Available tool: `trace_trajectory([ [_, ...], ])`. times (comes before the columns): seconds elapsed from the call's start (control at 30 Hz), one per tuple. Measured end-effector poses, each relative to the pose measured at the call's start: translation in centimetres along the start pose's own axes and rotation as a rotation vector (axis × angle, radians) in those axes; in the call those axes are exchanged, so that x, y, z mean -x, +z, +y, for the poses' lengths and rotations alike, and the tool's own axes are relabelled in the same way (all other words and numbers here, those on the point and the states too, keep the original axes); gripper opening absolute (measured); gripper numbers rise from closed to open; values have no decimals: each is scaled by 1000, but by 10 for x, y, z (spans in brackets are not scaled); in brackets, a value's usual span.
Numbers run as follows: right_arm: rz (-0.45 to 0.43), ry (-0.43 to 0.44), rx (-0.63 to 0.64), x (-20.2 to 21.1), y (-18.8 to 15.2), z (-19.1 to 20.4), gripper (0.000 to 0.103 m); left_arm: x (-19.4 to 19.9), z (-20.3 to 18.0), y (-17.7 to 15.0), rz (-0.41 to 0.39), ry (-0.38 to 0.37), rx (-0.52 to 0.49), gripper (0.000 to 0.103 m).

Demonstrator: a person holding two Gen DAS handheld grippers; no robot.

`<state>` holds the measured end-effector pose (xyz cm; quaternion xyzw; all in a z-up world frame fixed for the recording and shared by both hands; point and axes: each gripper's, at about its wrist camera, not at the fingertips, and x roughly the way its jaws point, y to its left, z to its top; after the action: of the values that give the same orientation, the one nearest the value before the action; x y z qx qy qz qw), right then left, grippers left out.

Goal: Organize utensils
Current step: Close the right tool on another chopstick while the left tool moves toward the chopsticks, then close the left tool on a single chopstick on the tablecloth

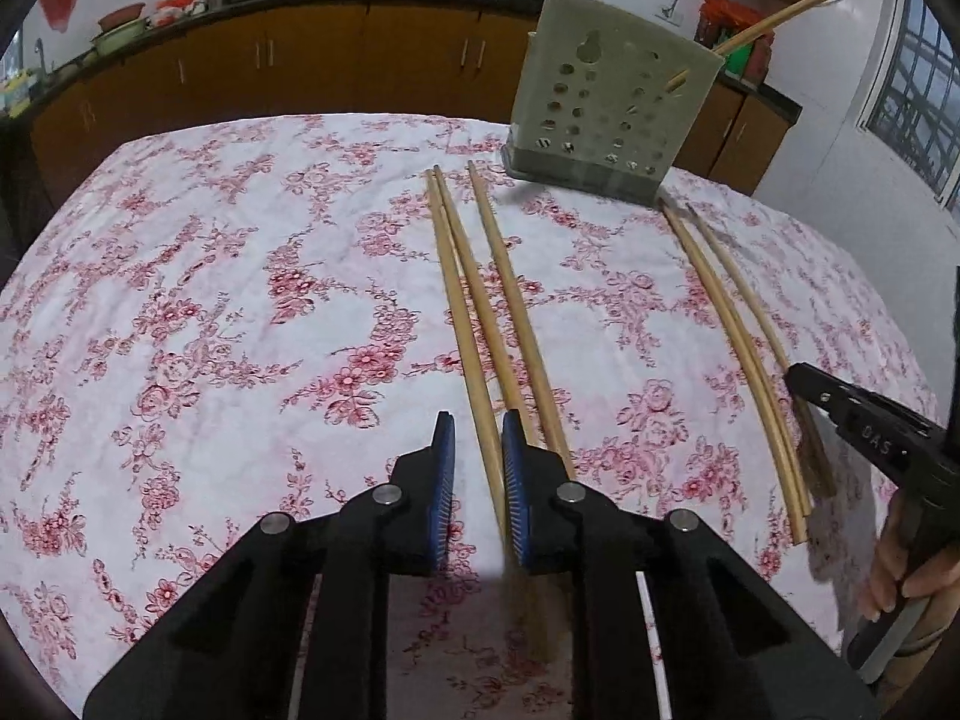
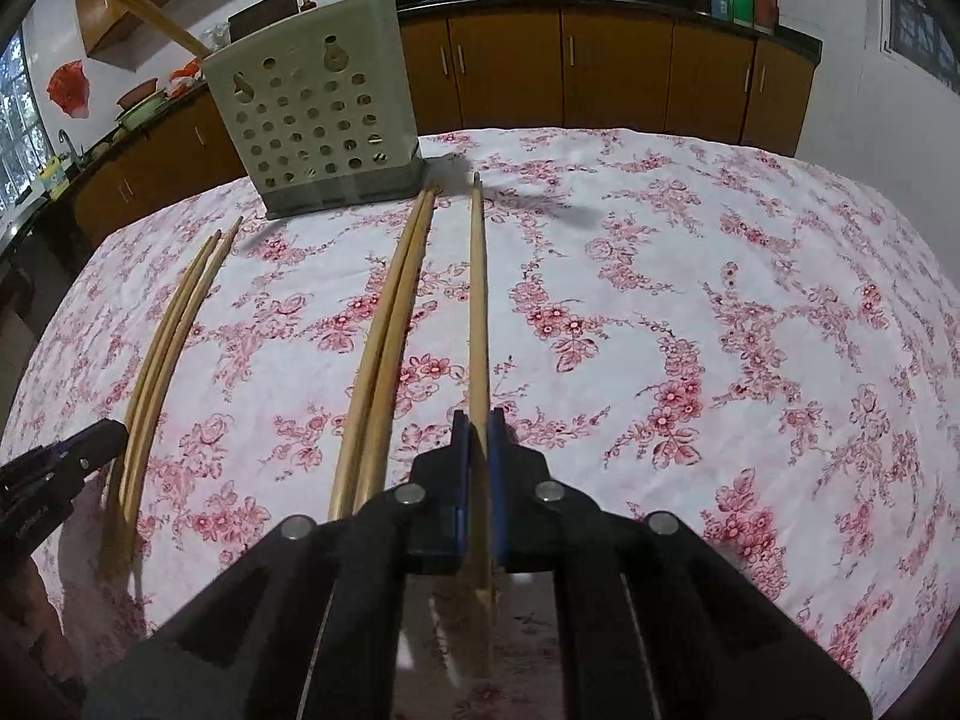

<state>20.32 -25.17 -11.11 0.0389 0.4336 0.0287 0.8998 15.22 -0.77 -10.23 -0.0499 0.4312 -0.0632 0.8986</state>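
Observation:
Several wooden chopsticks lie on the floral tablecloth in front of a pale perforated utensil holder [image 1: 606, 102], also in the right wrist view [image 2: 318, 114], which holds a few chopsticks. My left gripper [image 1: 478, 420] is open, its blue pads straddling the near end of one chopstick [image 1: 462, 324] of a group of three. My right gripper [image 2: 478, 414] is shut on a single chopstick [image 2: 477, 300] that points toward the holder. It also shows at the right edge of the left wrist view [image 1: 798, 375]. Two chopsticks [image 2: 390, 324] lie just left of it.
The floral tablecloth [image 1: 210, 300] covers the whole table. More chopsticks [image 2: 174, 324] lie at the left beside the other gripper's tip. Brown cabinets [image 2: 600, 72] and a dark counter with pots stand behind the table.

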Motion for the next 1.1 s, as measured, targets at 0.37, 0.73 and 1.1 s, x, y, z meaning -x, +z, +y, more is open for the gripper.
trace_trajectory([
  [0.37, -9, -3, 2, -2, 2, 0, 8, -7, 19, 15, -5, 61, 16, 8],
  [0.73, -35, -11, -5, -10, 11, -5, 12, -3, 52, 20, -33, 95, 53, 8],
  [1.1, -33, 7, 11, -10, 8, -1, 10, -3, 56, 19, -35, 66, 78, 8],
])
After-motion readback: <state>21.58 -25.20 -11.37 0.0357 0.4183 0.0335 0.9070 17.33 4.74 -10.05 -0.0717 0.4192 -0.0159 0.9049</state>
